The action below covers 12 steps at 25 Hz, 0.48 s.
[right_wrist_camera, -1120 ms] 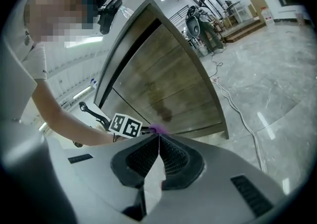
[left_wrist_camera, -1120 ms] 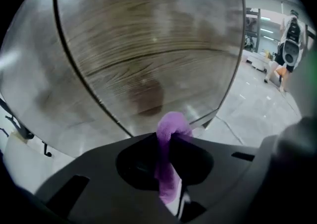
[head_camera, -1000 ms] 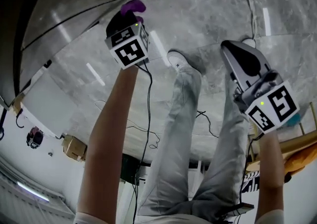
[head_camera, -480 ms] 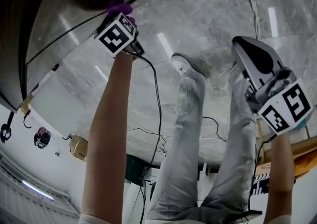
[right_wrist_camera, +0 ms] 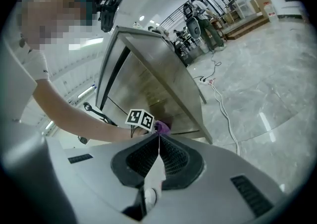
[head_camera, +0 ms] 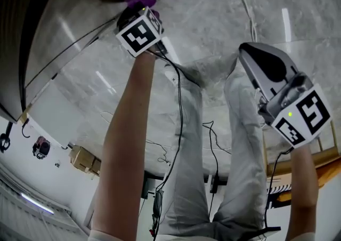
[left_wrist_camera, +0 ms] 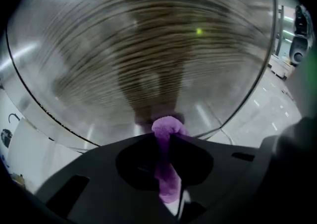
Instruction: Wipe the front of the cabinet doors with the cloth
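Observation:
The cabinet door is brushed steel and fills the left gripper view. It also shows at the top left of the head view, the cabinet door. My left gripper is shut on a purple cloth, and the cloth's bunched end touches the door near its lower edge. From above, the left gripper reaches out with the purple cloth at its tip. My right gripper hangs apart at the right, shut with nothing in it. Its view shows the right gripper, the cabinet door and the left gripper's marker cube.
The person's legs in pale trousers stand on a grey marble floor. Cables trail over the floor. A cardboard box sits at lower left and a wooden frame at right. Machines stand far behind.
The left gripper has moved up and forward with the cloth to the door, then slid a little to the right. The right gripper has stayed shut at the right.

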Each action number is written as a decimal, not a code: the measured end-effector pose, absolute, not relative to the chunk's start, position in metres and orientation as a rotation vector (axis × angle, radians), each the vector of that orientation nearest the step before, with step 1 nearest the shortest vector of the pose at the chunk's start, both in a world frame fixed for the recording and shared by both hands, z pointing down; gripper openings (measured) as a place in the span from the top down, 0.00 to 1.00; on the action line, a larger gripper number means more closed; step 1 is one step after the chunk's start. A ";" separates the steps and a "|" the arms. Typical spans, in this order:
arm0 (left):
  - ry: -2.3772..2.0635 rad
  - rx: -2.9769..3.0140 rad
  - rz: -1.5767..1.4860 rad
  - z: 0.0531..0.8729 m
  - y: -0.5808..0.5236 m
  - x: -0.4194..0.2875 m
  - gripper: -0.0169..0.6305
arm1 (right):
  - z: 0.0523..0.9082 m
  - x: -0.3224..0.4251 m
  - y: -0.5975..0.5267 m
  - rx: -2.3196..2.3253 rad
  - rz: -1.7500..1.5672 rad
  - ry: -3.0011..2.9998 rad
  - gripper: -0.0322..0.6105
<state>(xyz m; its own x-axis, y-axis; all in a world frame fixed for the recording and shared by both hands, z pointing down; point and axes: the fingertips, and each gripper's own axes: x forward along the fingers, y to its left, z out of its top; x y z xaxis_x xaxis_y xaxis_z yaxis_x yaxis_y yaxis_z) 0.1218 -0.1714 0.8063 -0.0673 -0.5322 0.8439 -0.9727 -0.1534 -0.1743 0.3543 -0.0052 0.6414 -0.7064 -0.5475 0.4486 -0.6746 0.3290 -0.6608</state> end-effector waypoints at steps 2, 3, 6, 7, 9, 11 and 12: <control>-1.608 1.710 1.150 0.811 -0.170 0.141 0.90 | 0.643 0.372 -0.005 1.101 1.296 -2.442 0.91; -1.596 1.723 1.159 0.812 -0.169 0.152 0.90 | 0.644 0.381 -0.005 1.096 1.284 -2.438 0.91; -1.545 1.768 1.163 0.809 -0.166 0.188 0.90 | 0.645 0.411 -0.005 1.131 1.274 -2.415 0.91; -1.529 1.775 1.157 0.809 -0.164 0.199 0.90 | 0.645 0.420 -0.004 1.155 1.277 -2.407 0.91; -1.508 1.796 1.146 0.809 -0.162 0.219 0.90 | 0.646 0.435 -0.006 1.212 1.271 -2.402 0.91; -1.481 1.853 1.155 0.807 -0.164 0.240 0.90 | 0.643 0.444 -0.011 1.269 1.253 -2.400 0.91; -1.453 1.890 1.168 0.806 -0.165 0.250 0.90 | 0.642 0.447 -0.012 1.292 1.253 -2.395 0.91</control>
